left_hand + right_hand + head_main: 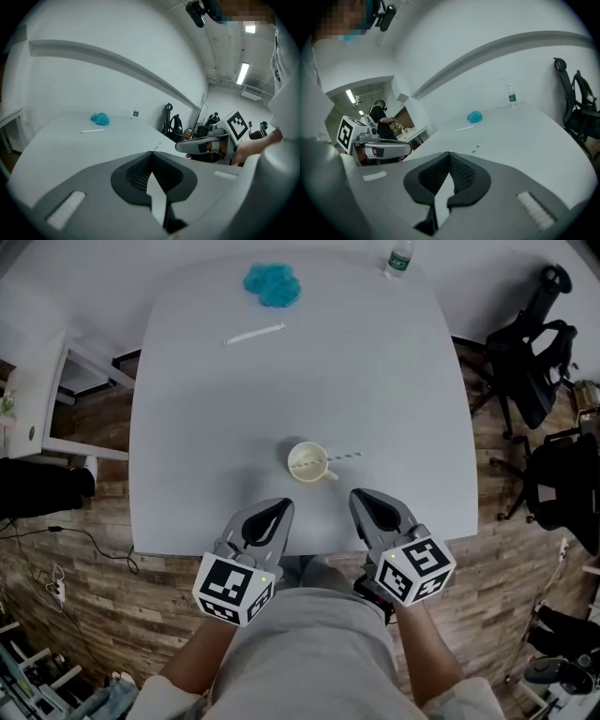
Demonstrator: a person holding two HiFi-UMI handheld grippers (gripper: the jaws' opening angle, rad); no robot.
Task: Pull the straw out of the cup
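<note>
Head view, looking steeply down: a pale grey, rounded-corner table (pixel 375 381) carries a small cream-coloured round cup (pixel 302 465) near its front edge. A thin straw with white and teal stripes (pixel 343 457) sits in the cup. It leans over the rim, and its free end points to my right, low above the tabletop. I hold the left gripper (pixel 281 505) just in front and to the left of the cup. The right gripper (pixel 361 495) is just in front and to the right. Both are apart from the cup and the straw, with their tips over the front edge of the table. In the left gripper view, the left gripper (pixel 151 153) has its dark ribbed pads pressed together at the tip, with nothing between them. In the right gripper view, the right gripper (pixel 449 153) is likewise clenched on nothing. Toward the far side of the table lie a plain white stick-like straw (pixel 254 334) and a crumpled bright-blue cloth (pixel 273 284). A clear plastic bottle with a green label (pixel 399 259) stands at the far edge. Black office chairs (pixel 530 362) stand on the wood-patterned floor (pixel 56 549) to my right.
</note>
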